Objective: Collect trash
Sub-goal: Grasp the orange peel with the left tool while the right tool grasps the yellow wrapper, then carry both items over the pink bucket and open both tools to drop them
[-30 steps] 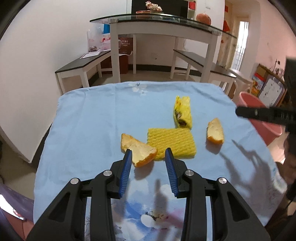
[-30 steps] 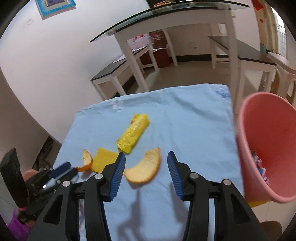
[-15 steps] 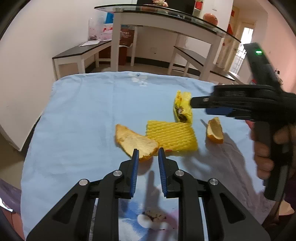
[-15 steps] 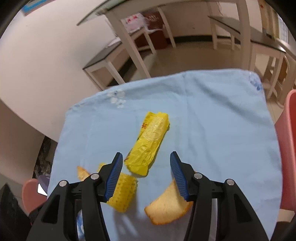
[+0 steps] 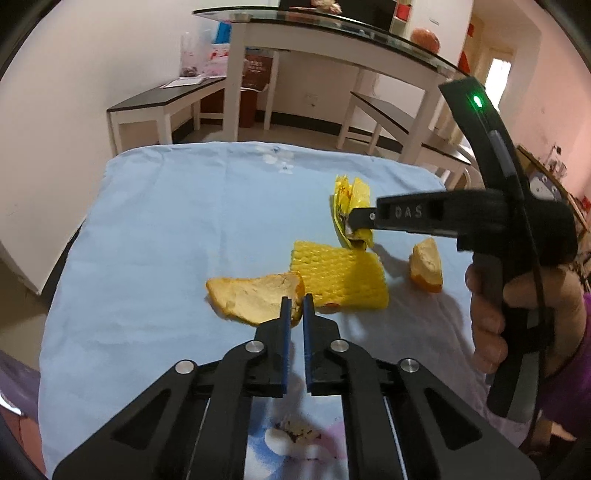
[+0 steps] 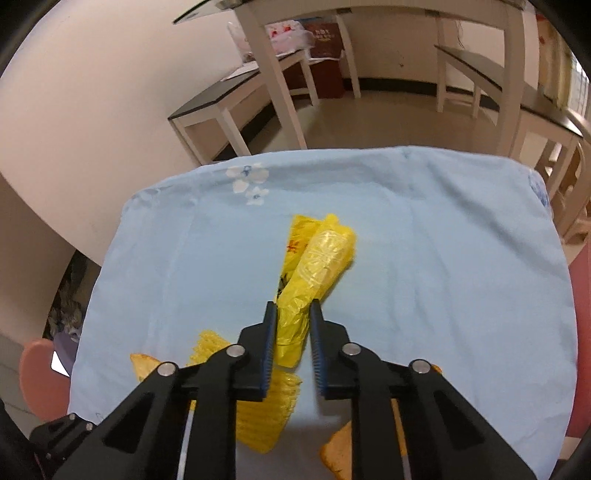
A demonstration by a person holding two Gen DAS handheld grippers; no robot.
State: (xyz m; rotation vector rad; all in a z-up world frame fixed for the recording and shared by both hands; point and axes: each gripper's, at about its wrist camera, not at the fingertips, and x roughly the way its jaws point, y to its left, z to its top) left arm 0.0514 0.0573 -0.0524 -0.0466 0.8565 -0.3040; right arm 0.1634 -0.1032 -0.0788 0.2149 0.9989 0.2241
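On the light blue cloth (image 5: 155, 229) lie a large orange peel (image 5: 251, 297), a yellow foam net (image 5: 338, 280), a yellow plastic wrapper (image 5: 351, 206) and a small orange peel (image 5: 426, 269). My left gripper (image 5: 296, 301) is shut on the right end of the large peel. My right gripper (image 6: 293, 310) is shut on the near end of the yellow wrapper (image 6: 314, 266); it also shows in the left wrist view (image 5: 360, 221). The foam net (image 6: 255, 417) and a peel (image 6: 340, 450) lie under the right gripper.
A pink bin edge (image 6: 580, 332) shows at the cloth's right side. White benches (image 5: 166, 110) and a glass-topped table (image 5: 332, 33) stand on the floor beyond the cloth. A pink round object (image 6: 40, 384) sits at the lower left.
My left gripper closed onto the large peel's end. My right gripper moved forward over the yellow wrapper and closed on its near end.
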